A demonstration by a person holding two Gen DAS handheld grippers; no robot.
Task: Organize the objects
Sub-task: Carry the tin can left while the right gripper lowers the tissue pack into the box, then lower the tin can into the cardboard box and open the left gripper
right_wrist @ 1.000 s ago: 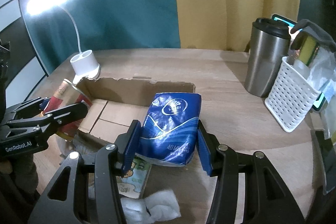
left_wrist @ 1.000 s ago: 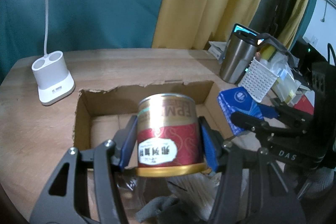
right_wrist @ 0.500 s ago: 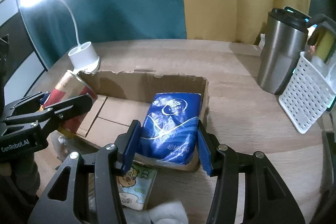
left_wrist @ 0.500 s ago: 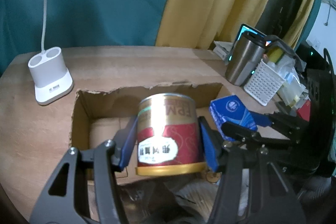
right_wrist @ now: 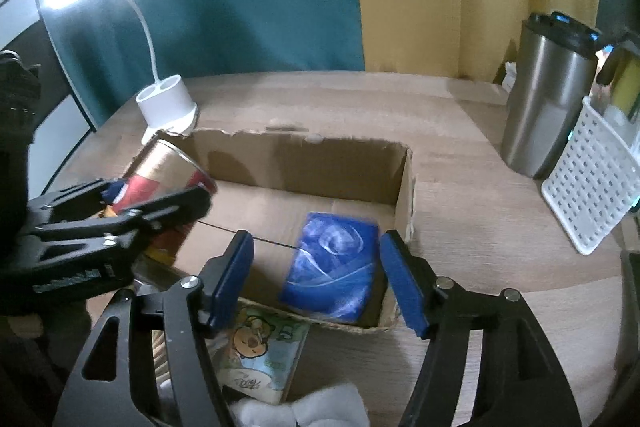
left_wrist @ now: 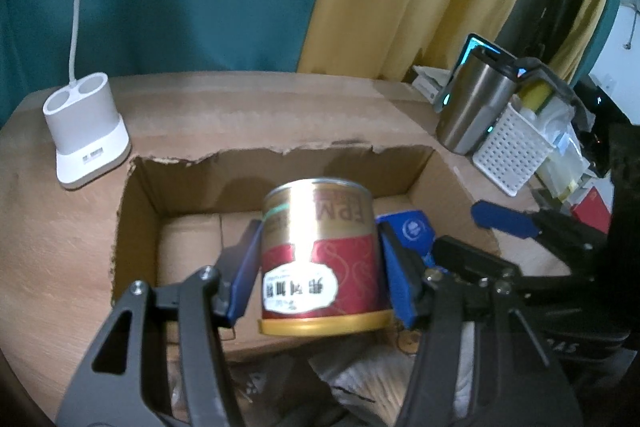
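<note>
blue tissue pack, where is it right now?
In the right wrist view the tissue pack lies inside the cardboard box, in its near right corner, between the right gripper's open jaws.

1. The cardboard box [right_wrist: 404,183] is sitting on the table [right_wrist: 460,131] straight ahead of me, at twelve o'clock.
2. The tissue pack [right_wrist: 334,267] is lying inside the box, in its near right corner, between my right gripper [right_wrist: 316,273] fingers but apart from them.
3. My left gripper [left_wrist: 318,269] is holding the can [left_wrist: 320,259] over the box's near edge.
4. The lamp base [right_wrist: 166,105] is standing behind the box at ten o'clock.
5. The tumbler [right_wrist: 544,111] is standing at two o'clock, with the basket [right_wrist: 588,195] just beside it on the right.
6. A picture packet [right_wrist: 260,355] is lying in front of the box at six o'clock.
</note>
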